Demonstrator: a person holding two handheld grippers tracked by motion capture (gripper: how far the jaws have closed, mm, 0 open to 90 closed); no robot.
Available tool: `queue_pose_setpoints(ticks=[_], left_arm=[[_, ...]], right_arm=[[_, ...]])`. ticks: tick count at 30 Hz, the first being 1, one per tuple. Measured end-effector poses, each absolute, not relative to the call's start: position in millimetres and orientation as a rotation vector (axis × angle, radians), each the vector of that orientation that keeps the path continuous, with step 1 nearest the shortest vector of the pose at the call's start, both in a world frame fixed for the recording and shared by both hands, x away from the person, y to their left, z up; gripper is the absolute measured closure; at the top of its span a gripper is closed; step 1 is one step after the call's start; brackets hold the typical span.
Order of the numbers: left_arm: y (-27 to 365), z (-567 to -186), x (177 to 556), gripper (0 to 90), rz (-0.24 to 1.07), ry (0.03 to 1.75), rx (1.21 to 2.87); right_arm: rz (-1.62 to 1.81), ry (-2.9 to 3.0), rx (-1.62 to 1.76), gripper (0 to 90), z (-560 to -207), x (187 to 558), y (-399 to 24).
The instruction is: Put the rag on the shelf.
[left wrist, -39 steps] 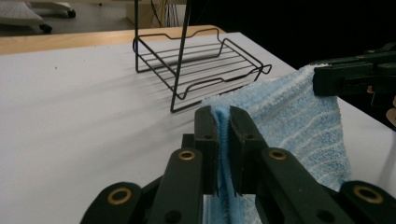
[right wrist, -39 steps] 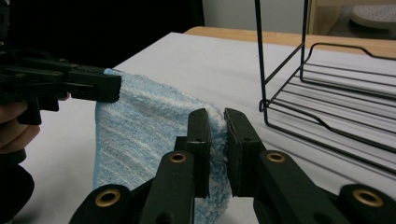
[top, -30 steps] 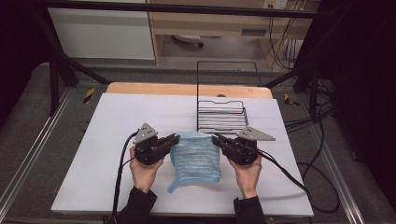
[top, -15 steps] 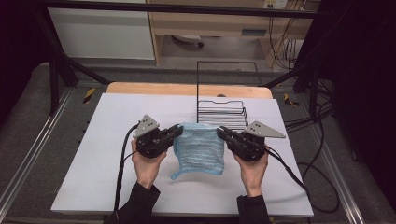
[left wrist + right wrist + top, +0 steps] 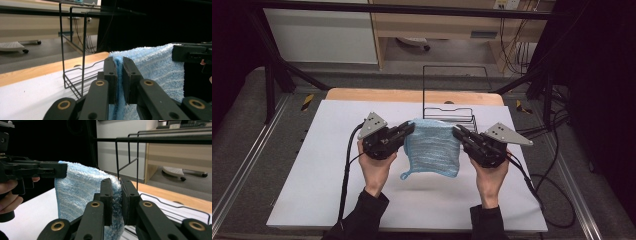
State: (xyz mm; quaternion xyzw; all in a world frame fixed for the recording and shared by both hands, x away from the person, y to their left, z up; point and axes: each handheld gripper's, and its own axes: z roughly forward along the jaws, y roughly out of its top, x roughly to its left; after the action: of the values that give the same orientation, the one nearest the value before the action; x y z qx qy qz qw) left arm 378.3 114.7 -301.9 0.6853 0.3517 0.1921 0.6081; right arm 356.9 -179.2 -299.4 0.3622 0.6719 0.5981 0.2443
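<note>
Blue and fluffy, the towel (image 5: 433, 148) hangs up off the white table (image 5: 312, 190), pinched tight at its top corners by the left gripper (image 5: 408, 130) and the right gripper (image 5: 459, 132), and the black wire rack (image 5: 455, 97) stands just behind it.

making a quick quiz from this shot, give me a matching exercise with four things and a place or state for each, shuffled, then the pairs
Things:
1. blue towel
2. wire rack
3. left hand-held gripper
4. right hand-held gripper

Places or states:
A. stands on the table behind the towel
B. shut on the towel's left upper corner
C. hangs above the white table, held by two corners
D. shut on the towel's right upper corner

Pairs: 1-C, 2-A, 3-B, 4-D
</note>
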Motion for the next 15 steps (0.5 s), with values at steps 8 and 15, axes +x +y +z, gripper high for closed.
queue_pose_setpoints(ticks=[8,15], left_arm=[[109,-287,382,82.9,0.459,0.779,1.546],[105,-275,387,82.9,0.463,0.764,1.521]], right_arm=[[1.627,1.784,0.968,81.5,-285,357,-183],[1.621,1.747,0.960,81.5,-275,360,-186]])
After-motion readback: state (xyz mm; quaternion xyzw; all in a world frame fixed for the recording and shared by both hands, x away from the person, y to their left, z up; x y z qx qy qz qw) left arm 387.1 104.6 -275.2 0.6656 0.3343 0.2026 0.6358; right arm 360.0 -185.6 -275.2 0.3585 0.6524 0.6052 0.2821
